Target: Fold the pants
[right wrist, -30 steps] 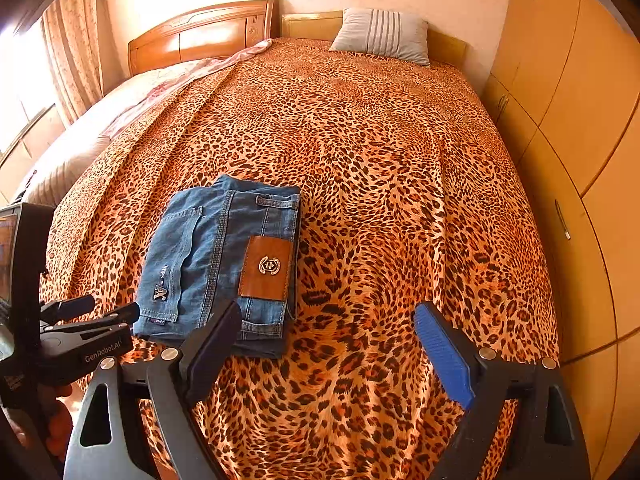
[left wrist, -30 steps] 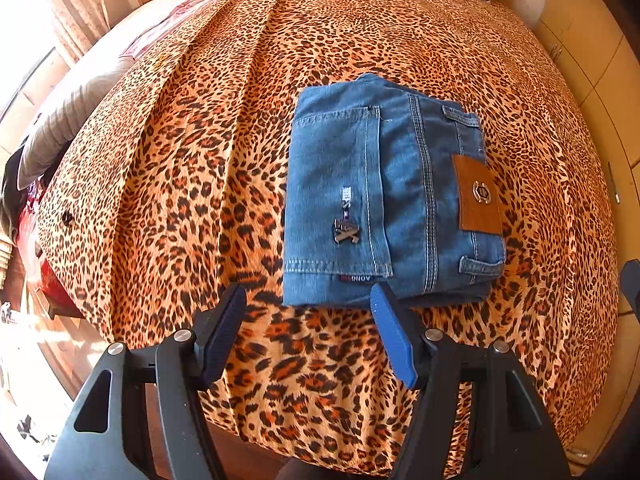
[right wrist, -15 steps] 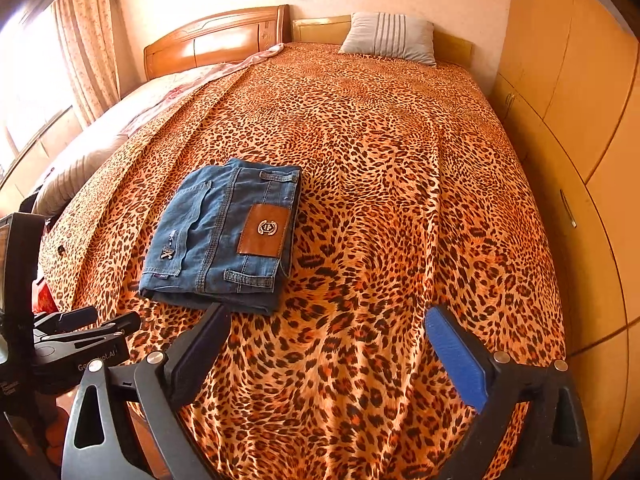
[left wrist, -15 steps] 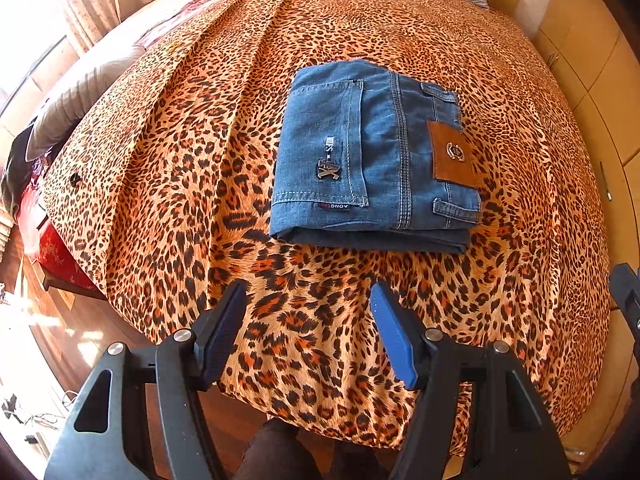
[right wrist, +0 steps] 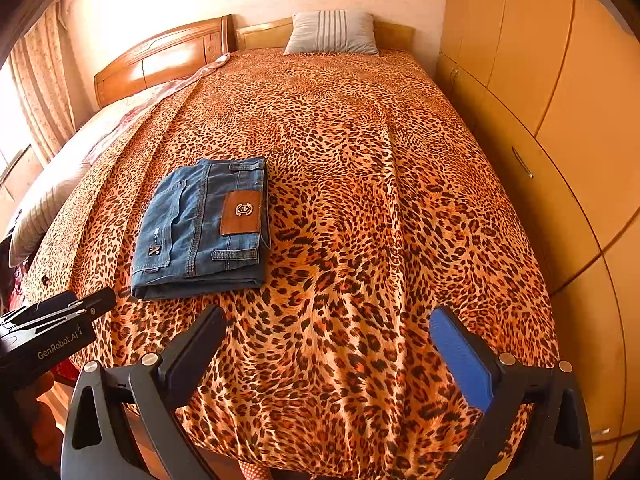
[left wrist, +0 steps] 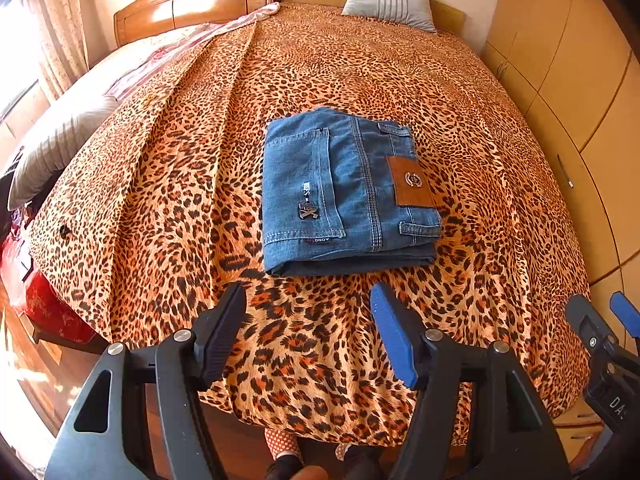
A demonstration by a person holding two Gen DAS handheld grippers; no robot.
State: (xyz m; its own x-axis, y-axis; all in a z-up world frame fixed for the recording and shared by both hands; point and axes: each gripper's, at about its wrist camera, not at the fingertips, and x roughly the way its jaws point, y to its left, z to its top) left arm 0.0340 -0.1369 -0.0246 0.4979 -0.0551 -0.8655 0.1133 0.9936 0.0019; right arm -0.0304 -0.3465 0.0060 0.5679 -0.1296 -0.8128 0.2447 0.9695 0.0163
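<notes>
The left gripper (left wrist: 308, 334) hangs over the foot end of the bed, its jaws spread wide with nothing between them. The right gripper (right wrist: 328, 344) hangs beside it, jaws spread wider and likewise empty. Neither touches the cloth below. In the left wrist view the right gripper's black and blue tips show at the lower right edge; in the right wrist view the left gripper's black body shows at the lower left.

Just beyond both grippers, the pants (left wrist: 344, 196) lie folded into a thick, roughly square stack of blue denim on the leopard-print bedspread (right wrist: 380, 200), on the near half of the bed and left of its middle. A back pocket and a brown leather patch (right wrist: 241, 213) face up.

Farther off, a grey striped pillow (right wrist: 332, 33) leans at the wooden headboard (right wrist: 160, 60). Wooden wardrobe doors (right wrist: 560, 80) line the right side, and a curtain (right wrist: 40, 84) hangs at the left.
</notes>
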